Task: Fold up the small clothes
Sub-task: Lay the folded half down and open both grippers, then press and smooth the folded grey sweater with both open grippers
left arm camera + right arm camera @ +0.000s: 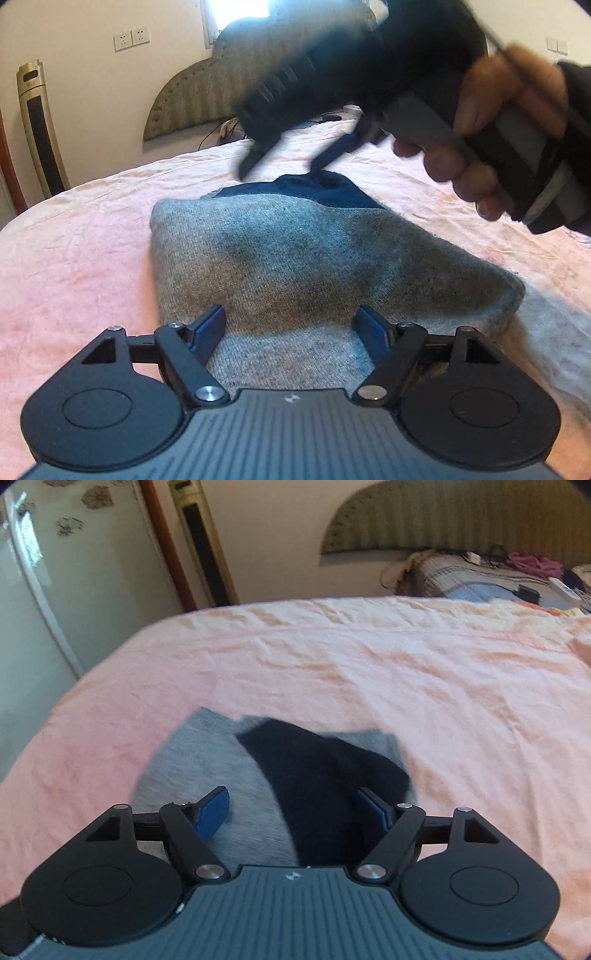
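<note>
On the pink bedsheet (74,236) lies the grey knit garment (280,254), folded into a rough wedge, with a dark navy part (332,192) showing at its far end. From the right wrist view I see the same piece just below my camera: the grey cloth (192,760) spread flat and the navy section (317,775) lying across it.

I judge that a fold has been laid down and let go, so I am between folds. The pile looks only partly tidy: the navy end still pokes out past the grey edge. The next move calls for choosing a fresh edge or corner, probably that navy end or the thick right-hand edge, getting one finger under the cloth, and carrying it over without dragging the layers beneath.

My left gripper (291,321) stands wide open, blue pads well apart, with the near edge of the grey knit beneath and between them; the pads do not press on it and it holds nothing. My right gripper (280,162), seen blurred from the left wrist camera with the hand (495,140) on its handle, is also spread wide, its fingertips close above the navy end; whether one tip touches the cloth I cannot tell. Its own view shows the pads (214,812) apart and empty.
</note>
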{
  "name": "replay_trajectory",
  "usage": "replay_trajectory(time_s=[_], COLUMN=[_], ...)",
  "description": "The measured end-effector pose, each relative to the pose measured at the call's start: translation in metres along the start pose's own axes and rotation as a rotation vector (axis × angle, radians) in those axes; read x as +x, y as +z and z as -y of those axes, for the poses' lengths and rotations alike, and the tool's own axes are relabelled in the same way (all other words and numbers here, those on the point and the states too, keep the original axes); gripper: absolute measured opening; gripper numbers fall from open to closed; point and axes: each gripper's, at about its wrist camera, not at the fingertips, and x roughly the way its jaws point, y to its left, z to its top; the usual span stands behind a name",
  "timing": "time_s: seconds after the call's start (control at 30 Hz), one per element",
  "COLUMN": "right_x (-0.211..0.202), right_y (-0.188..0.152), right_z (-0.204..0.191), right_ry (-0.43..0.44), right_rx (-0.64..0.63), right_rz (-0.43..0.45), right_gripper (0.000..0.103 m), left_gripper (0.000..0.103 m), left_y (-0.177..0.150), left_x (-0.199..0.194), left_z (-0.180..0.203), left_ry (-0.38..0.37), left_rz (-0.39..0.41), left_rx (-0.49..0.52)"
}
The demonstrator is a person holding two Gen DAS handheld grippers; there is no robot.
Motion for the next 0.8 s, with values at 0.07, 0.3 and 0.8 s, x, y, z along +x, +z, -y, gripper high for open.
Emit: replay_trajectory(time_s=[0.07,0.3,0.8], right_x=[0.007,0.07,0.006], right_y=[0.004,-0.018,-0.051], right_z=[-0.019,-0.031,0.015], right_ry=[0.067,0.034,0.024], right_rx=[-0.031,-0.164,-0.011], right_rz=[-0.02,-0.108,-0.012], right_gripper=[0.087,0.103,0.103], left_gripper=[0.08,0.08,0.085], left_y=[0.002,0.001,-0.002], left_x=[0.003,0.005,0.0], left_z=[-0.001,-0.001,0.001], left_ry=[-0.001,-0.002,-0.009], left_rz=[-0.001,0.0,0.018], left_rx=[0.004,-0.002,-0.013])
